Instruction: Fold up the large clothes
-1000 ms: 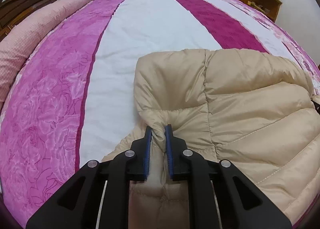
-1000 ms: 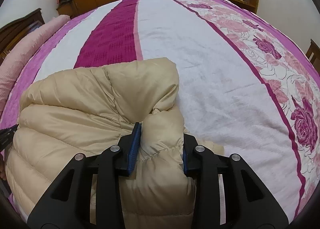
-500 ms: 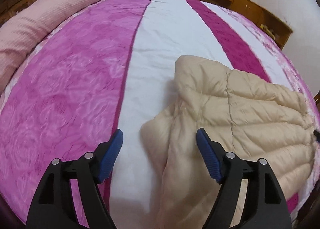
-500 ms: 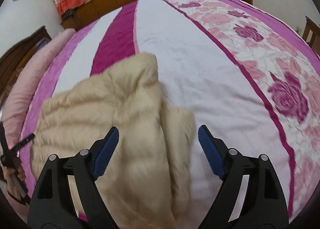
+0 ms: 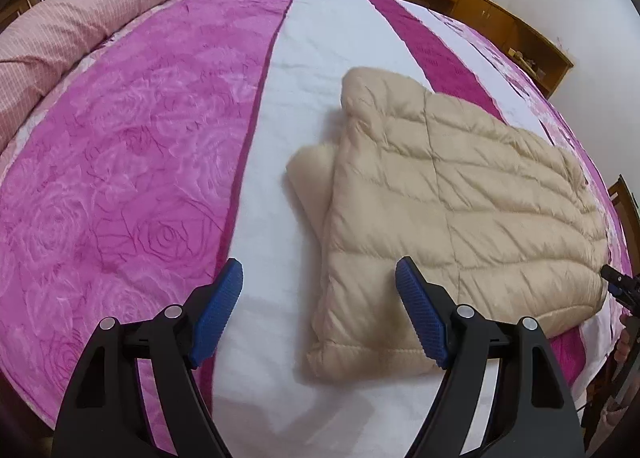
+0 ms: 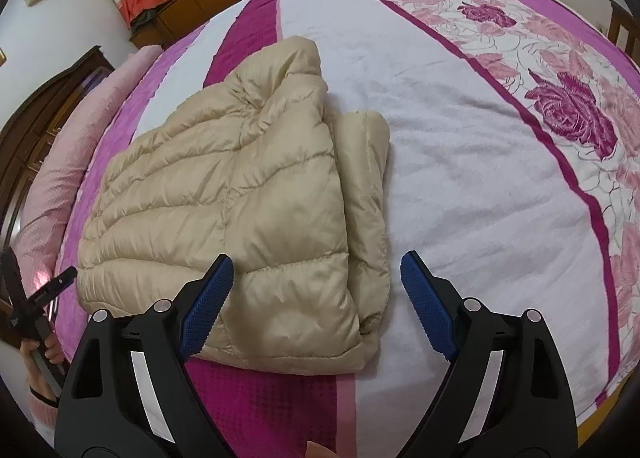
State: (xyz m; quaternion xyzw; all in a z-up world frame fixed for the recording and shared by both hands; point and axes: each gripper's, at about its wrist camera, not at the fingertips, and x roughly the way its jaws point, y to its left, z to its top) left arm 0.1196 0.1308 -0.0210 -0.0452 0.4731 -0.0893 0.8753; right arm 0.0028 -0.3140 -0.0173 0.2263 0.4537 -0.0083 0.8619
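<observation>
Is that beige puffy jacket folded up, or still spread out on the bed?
Folded. The jacket lies as a compact stacked rectangle, with a lower layer sticking out along one side.

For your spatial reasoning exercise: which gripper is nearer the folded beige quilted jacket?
Right, narrowly. The right gripper hangs over the folded beige quilted jacket's near corner; the left gripper is open beside its edge.

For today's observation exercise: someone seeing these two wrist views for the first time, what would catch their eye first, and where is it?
The beige puffer jacket lies folded in a bundle mid-bed, on the white stripe of the bedspread. That pink and magenta rose-patterned bedspread fills nearly everything else. In the foreground, the left gripper and right gripper hover open, blue pads wide apart, holding nothing.
</observation>
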